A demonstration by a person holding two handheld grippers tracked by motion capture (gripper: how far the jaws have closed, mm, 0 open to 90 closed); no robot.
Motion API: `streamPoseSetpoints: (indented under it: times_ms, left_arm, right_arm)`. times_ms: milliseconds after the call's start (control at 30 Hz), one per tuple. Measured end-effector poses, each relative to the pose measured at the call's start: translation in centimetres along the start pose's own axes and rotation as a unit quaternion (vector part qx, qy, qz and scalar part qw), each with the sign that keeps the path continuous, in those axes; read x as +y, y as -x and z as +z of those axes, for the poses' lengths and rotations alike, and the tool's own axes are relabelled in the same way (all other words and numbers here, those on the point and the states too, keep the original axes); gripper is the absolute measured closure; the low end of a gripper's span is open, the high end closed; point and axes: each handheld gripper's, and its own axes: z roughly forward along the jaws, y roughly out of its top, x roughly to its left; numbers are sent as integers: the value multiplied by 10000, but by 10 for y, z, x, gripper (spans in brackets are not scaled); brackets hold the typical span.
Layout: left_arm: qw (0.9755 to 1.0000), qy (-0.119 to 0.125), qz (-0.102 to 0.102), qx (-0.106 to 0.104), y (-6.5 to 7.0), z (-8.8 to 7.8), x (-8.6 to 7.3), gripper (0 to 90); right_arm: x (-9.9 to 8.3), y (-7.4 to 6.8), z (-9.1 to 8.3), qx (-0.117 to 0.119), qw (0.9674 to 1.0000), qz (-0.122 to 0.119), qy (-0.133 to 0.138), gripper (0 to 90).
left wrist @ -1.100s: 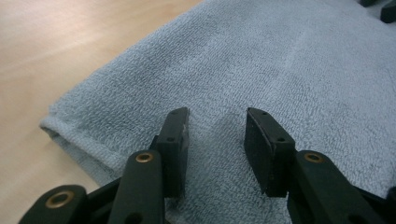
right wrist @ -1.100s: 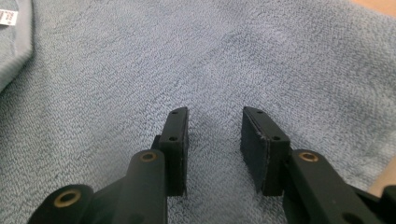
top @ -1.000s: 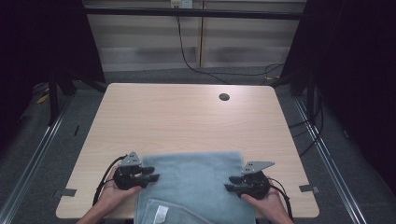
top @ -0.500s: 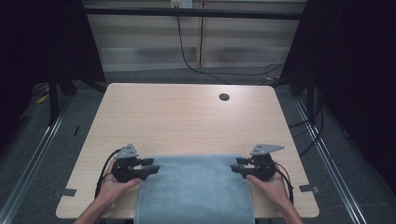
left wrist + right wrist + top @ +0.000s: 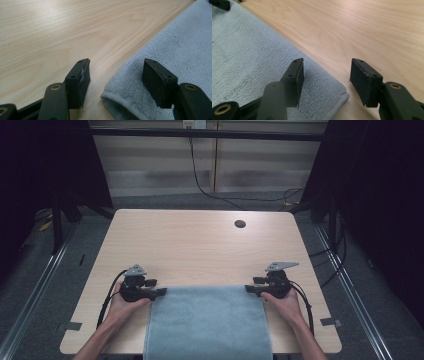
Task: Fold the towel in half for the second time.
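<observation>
A blue-grey towel [image 5: 207,322] lies flat on the front middle of the wooden table [image 5: 200,245], its far edge straight, its near end hanging over the front edge. My left gripper [image 5: 161,292] rests at the towel's far left corner, my right gripper [image 5: 249,289] at the far right corner. Both have just been opening their jaws. In the left gripper view the left gripper [image 5: 116,62] is open and the towel [image 5: 180,45] corner lies loose between the jaws. In the right gripper view the right gripper [image 5: 327,61] is open over the towel [image 5: 249,50] corner, pads off the cloth.
A round cable hole [image 5: 240,224] sits at the table's far right. Bare wood stretches beyond the towel. Tape marks [image 5: 331,322] lie near both front corners. Dark frame posts and cables [image 5: 200,180] stand behind the table.
Both hands slid up the table, drawing the towel's far edge out flat and straight. Both grippers' jaws then opened wider and let go of the corners.
</observation>
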Motion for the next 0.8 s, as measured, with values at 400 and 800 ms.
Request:
streamPoseSetpoints:
  times_ms: [400,800]
  left_arm:
    - [9986,-1,467,-228,13,1,-6,598]
    - [9979,-65,273,-591,13,-1,-4,809]
  right_arm:
    - [-5,-3,3,113,9998,-64,-145,560]
    - [-8,-4,-5,593,9980,17,-213,824]
